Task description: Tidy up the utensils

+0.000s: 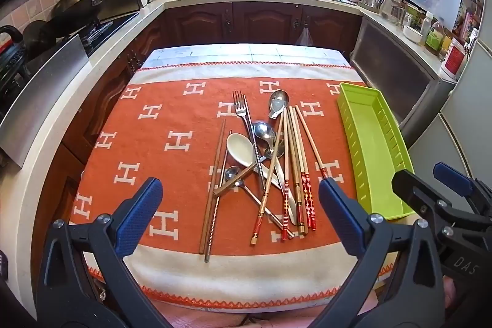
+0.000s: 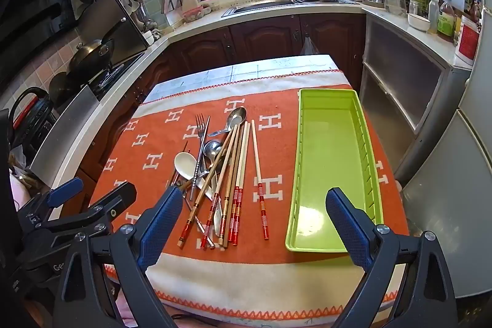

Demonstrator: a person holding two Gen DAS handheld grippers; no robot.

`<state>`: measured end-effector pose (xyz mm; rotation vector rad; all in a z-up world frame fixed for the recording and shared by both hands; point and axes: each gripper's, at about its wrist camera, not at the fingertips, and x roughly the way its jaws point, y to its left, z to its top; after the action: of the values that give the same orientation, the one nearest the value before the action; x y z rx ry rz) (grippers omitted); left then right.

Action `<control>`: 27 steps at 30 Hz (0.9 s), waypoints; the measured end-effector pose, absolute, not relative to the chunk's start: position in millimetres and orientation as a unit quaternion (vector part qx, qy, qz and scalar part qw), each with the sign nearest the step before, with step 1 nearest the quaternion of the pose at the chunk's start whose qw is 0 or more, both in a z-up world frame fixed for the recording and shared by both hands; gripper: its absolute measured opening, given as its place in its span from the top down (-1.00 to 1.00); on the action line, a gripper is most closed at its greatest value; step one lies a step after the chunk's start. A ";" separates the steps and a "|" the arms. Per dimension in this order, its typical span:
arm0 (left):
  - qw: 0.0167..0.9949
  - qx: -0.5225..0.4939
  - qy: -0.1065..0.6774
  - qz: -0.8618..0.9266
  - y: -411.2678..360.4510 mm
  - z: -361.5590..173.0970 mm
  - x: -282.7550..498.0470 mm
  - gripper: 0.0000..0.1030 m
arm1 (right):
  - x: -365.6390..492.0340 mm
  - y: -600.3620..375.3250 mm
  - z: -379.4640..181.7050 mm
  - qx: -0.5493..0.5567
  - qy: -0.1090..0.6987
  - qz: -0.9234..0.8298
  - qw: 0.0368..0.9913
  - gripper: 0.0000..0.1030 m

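Left gripper [image 1: 240,189]: nearest to us, jaws spread wide and holding nothing, above the near edge of the table, facing the utensil pile.
Right gripper [image 2: 250,205]: also released and empty, above the near edge, facing between the pile and the tray.
Utensil pile [image 1: 264,162]: we see it in the middle of the table on the orange cloth [image 1: 160,125], everything crossed and overlapping.
Chopsticks [image 1: 295,168]: light, stiff and thin; we judge they will roll, so we would pinch mid-length or at the red-banded ends toward the near edge.
Lone chopstick [image 2: 258,174]: lies apart on the tray side of the pile, the easiest first grasp.
Metal spoons [image 1: 264,132] and fork [image 1: 241,109]: smooth, likely slippery; we would take the handles, though several are pinned under chopsticks.
White spoon [image 1: 241,149]: looks ceramic, so we treat it as fragile.
Green tray [image 2: 335,119]: empty, along the right edge of the table, well apart from the pile.
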<state>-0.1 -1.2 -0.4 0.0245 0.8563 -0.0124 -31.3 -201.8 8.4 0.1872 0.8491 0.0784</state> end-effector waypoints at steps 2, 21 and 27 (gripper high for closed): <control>0.908 0.013 0.418 -0.005 -3.0 -0.9 0.0 -0.92 | -30.0 -201.9 8.2 0.092 0.414 0.037 0.905 -0.85; 0.906 0.003 0.422 -0.027 -1.9 -3.3 5.0 -0.83 | -28.9 -203.2 6.1 0.094 0.417 0.037 0.903 -0.89; 0.905 0.007 0.425 -0.030 -4.4 -4.4 7.1 -0.84 | -26.7 -203.0 6.4 0.094 0.416 0.034 0.904 -0.93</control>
<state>7.1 -4.4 -4.4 0.0144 0.8787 -0.0615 -26.7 -203.0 6.4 0.1941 0.8600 0.0711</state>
